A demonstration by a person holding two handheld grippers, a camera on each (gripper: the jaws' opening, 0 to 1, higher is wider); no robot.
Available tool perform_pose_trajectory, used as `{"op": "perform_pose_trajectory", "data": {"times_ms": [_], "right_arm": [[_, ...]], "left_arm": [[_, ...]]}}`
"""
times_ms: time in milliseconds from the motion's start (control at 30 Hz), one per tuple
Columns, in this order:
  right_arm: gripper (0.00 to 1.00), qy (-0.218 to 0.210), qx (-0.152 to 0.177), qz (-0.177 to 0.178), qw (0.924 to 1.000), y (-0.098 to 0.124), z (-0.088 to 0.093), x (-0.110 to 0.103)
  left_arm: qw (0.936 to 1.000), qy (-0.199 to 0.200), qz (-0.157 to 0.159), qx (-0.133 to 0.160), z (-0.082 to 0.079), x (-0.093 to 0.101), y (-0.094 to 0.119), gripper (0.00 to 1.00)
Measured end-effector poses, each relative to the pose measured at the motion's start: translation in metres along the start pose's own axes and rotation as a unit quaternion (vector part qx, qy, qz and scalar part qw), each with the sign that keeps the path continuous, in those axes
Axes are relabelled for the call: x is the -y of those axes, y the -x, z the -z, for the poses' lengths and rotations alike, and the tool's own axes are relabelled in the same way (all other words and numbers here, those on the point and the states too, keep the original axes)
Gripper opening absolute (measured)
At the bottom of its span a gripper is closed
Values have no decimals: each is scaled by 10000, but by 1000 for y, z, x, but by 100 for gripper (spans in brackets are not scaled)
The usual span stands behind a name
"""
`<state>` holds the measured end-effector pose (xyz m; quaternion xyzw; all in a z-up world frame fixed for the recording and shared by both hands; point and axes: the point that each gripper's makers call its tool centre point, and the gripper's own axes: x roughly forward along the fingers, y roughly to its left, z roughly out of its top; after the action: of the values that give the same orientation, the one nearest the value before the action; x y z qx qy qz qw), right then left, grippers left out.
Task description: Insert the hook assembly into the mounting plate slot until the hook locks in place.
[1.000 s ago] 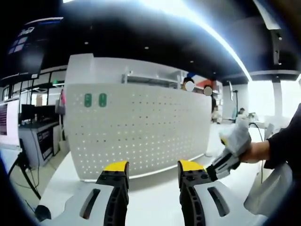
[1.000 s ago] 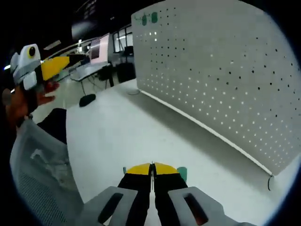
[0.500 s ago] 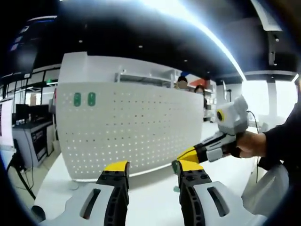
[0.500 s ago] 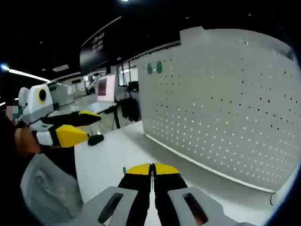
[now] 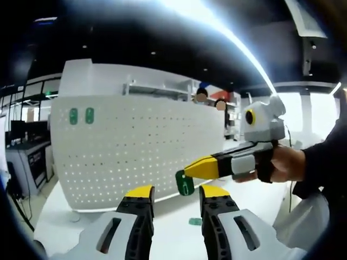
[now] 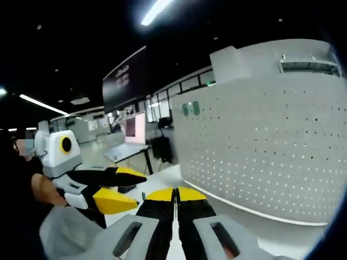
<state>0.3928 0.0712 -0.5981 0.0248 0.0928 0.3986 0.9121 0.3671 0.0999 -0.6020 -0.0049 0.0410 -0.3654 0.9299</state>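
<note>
In the left gripper view, the left gripper (image 5: 174, 190) has its two yellow-tipped jaws spread apart with nothing between them. Just above the gap, the right gripper (image 5: 187, 172) reaches in from the right, held level with its yellow tip toward the left. From that tip hangs a green hook (image 5: 185, 182), a small rounded tab with its long axis roughly upright, pinched at its upper end. A hand (image 5: 279, 164) wraps the right gripper's grey body, with a dark sleeve (image 5: 325, 162) behind it.

Below the hanging hook, a second small green piece (image 5: 195, 221) lies flat on the white table (image 5: 168, 227), between the left gripper's jaws as seen here. Behind stands a white perforated mounting plate (image 5: 141, 151), upright on the table, its long axis running across the view. Two more green hooks (image 5: 81, 115) sit side by side near its upper left corner, both upright. That makes four green pieces counted in this view.

In the right gripper view, the right gripper's own jaws (image 6: 174, 190) meet along a thin line; what they hold is hidden from this angle. The left gripper (image 6: 122, 187) enters from the left, jaws parted, held by a hand (image 6: 46, 190). The mounting plate (image 6: 271, 151) fills the right side, with the two green hooks (image 6: 190, 109) near its upper left.
</note>
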Motion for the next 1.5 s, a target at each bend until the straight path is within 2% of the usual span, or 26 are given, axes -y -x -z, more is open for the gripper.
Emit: {"op": "perform_pose_trajectory", "data": {"times_ms": [300,500,700,1500], "right_arm": [[0,-25,138,-244,9996,0,-9,-18],[0,-20,103,-342,9994,-1,-7,-27],[0,-13,89,-399,9992,-2,-5,-33],[0,-57,163,-412,9990,-1,-9,-30]], "left_arm": [[9999,-103,97,26,-3,7,-3,20],[9997,-205,121,34,-4,9,-4,11],[9996,-275,82,-8,-1,8,-3,6],[9998,-172,47,22,-1,7,-5,3]]}}
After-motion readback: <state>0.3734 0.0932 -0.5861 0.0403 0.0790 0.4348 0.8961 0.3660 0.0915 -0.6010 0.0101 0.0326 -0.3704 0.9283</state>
